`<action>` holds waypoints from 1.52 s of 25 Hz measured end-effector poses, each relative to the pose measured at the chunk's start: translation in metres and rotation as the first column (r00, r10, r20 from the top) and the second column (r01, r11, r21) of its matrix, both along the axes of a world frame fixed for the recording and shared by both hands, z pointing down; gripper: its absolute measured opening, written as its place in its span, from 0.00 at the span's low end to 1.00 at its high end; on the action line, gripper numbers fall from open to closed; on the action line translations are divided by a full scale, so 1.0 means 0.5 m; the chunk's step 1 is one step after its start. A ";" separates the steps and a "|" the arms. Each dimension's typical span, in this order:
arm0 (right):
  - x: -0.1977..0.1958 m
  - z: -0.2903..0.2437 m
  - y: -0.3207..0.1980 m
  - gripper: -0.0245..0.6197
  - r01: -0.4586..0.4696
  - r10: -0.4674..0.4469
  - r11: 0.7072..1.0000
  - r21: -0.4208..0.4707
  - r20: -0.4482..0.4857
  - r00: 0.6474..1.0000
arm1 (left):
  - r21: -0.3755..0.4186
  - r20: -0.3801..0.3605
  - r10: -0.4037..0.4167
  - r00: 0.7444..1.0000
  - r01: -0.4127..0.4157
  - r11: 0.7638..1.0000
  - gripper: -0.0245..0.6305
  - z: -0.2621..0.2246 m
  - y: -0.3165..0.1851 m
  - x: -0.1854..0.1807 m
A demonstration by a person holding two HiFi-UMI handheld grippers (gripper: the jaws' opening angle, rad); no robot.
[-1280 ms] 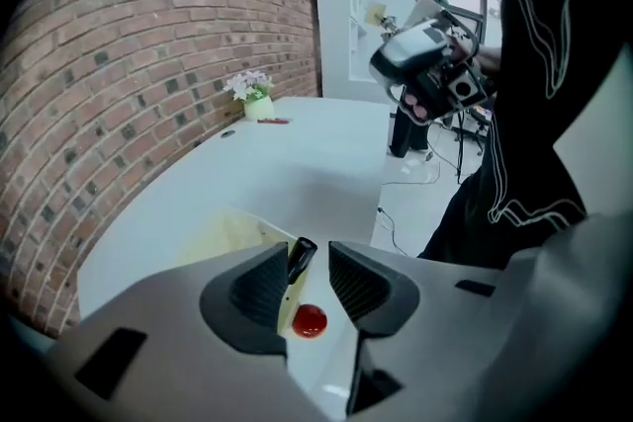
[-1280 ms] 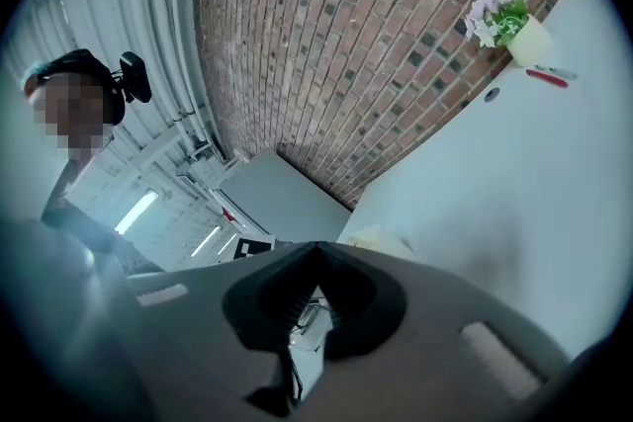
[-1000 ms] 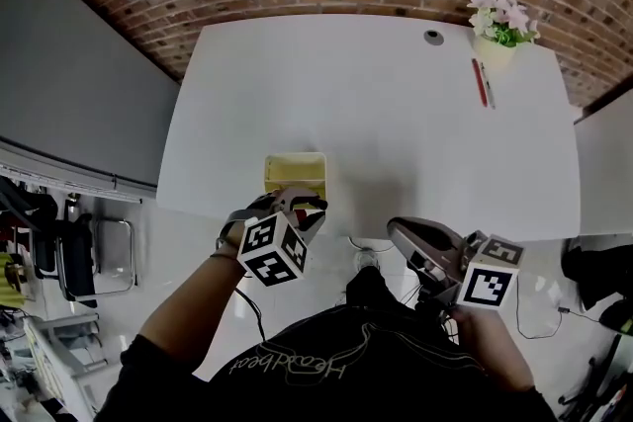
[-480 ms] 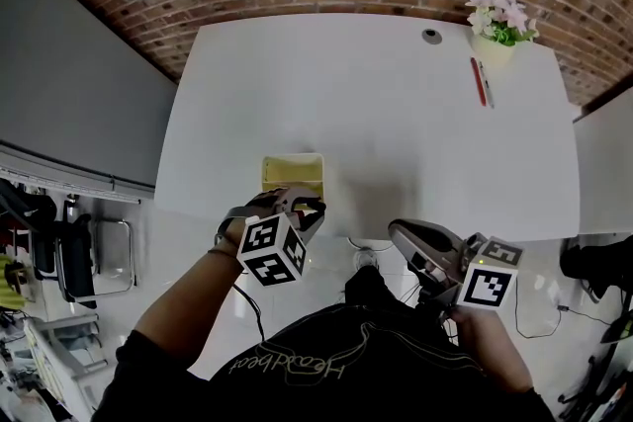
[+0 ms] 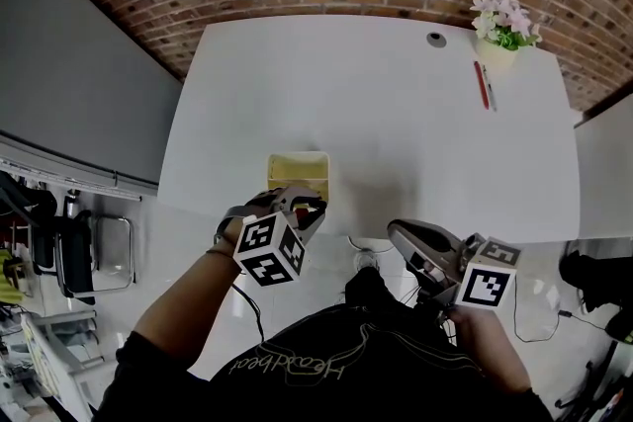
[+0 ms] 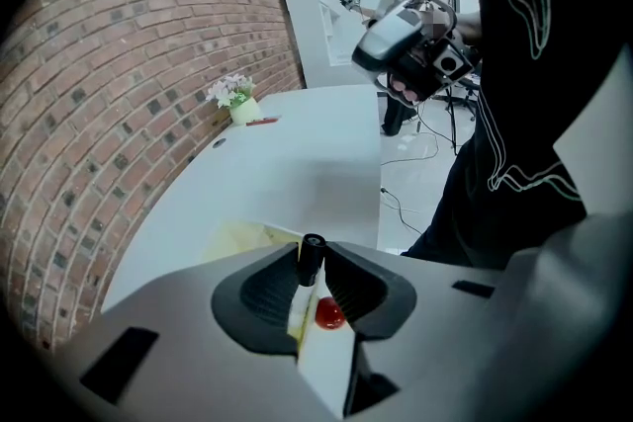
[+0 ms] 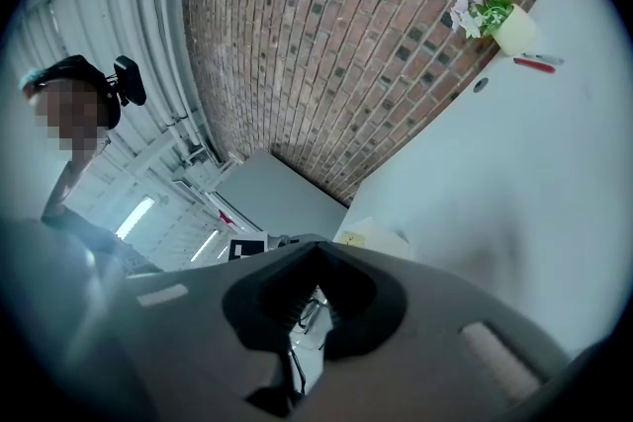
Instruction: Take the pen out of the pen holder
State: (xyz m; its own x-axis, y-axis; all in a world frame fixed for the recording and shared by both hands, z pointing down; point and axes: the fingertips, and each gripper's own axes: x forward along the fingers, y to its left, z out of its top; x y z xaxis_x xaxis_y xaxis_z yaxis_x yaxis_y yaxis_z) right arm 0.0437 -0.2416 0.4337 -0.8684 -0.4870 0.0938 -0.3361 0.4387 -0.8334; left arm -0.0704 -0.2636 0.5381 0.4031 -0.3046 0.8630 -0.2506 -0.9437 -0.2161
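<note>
1 black round-capped pen — left claw just closing, pinching it | right claw pressed together

Shirt: pale cursive lettering, upside down in the head view, apparently "Headbeat". Left cube and right cube: black-and-white square code markers.
</note>
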 end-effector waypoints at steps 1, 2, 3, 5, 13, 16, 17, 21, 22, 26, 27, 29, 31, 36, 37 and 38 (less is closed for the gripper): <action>-0.001 0.000 0.001 0.04 0.000 0.000 1.000 0.000 0.000 1.000 | 0.002 -0.006 -0.005 1.000 0.005 1.000 0.17 -0.002 0.000 -0.001; -0.002 0.000 0.002 0.04 0.001 -0.001 1.000 0.001 -0.001 1.000 | 0.003 -0.012 -0.011 1.000 0.011 1.000 0.17 -0.004 -0.001 -0.004; -0.004 -0.001 0.003 0.04 0.001 -0.001 1.000 0.001 -0.001 1.000 | 0.004 -0.017 -0.018 1.000 0.018 1.000 0.17 -0.006 -0.002 -0.006; -0.007 -0.003 0.007 0.04 0.001 -0.001 1.000 0.004 -0.001 1.000 | 0.013 -0.023 -0.032 0.999 0.032 0.999 0.16 -0.011 -0.004 -0.014; -0.025 -0.011 0.032 0.04 0.011 -0.011 1.000 0.013 -0.015 1.000 | 0.021 -0.099 -0.130 0.987 0.133 0.991 0.15 -0.048 -0.010 -0.042; -0.032 -0.013 0.042 0.04 0.016 -0.015 1.000 0.021 -0.031 0.999 | 0.040 -0.118 -0.153 0.981 0.158 0.987 0.15 -0.062 -0.014 -0.051; -0.033 -0.013 0.046 0.04 0.017 -0.016 1.000 0.024 -0.037 0.999 | 0.044 -0.130 -0.161 0.978 0.168 0.985 0.15 -0.068 -0.015 -0.052; -0.037 -0.018 0.061 0.04 0.017 -0.015 0.999 0.031 -0.046 0.999 | 0.046 -0.191 -0.202 0.961 0.214 0.976 0.15 -0.098 -0.019 -0.053; -0.039 -0.021 0.065 0.04 0.017 -0.016 0.999 0.033 -0.048 0.999 | 0.043 -0.210 -0.215 0.954 0.229 0.973 0.15 -0.107 -0.020 -0.053; -0.050 -0.031 0.087 0.04 0.022 -0.019 0.999 0.047 -0.058 0.998 | 0.049 -0.293 -0.266 0.918 0.292 0.955 0.15 -0.147 -0.019 -0.061; -0.052 -0.034 0.092 0.04 0.023 -0.020 0.998 0.051 -0.060 0.998 | 0.060 -0.311 -0.274 0.910 0.307 0.950 0.15 -0.159 -0.019 -0.064; -0.056 -0.040 0.100 0.04 0.026 -0.022 0.998 0.061 -0.062 0.998 | 0.077 -0.350 -0.293 0.890 0.339 0.938 0.15 -0.185 -0.019 -0.069; -0.060 -0.049 0.109 0.04 0.027 -0.022 0.997 0.073 -0.062 0.998 | 0.080 -0.394 -0.323 0.860 0.382 0.921 0.15 -0.214 -0.017 -0.077; -0.071 -0.073 0.129 0.04 0.028 -0.021 0.993 0.112 -0.063 0.998 | 0.068 -0.511 -0.372 0.775 0.468 0.881 0.15 -0.293 -0.004 -0.100; -0.074 -0.077 0.133 0.04 0.029 -0.022 0.992 0.120 -0.063 0.998 | 0.067 -0.532 -0.376 0.759 0.480 0.875 0.15 -0.308 0.002 -0.103; -0.078 -0.080 0.139 0.04 0.031 -0.024 0.992 0.125 -0.063 0.998 | 0.063 -0.552 -0.378 0.743 0.489 0.870 0.15 -0.323 0.010 -0.104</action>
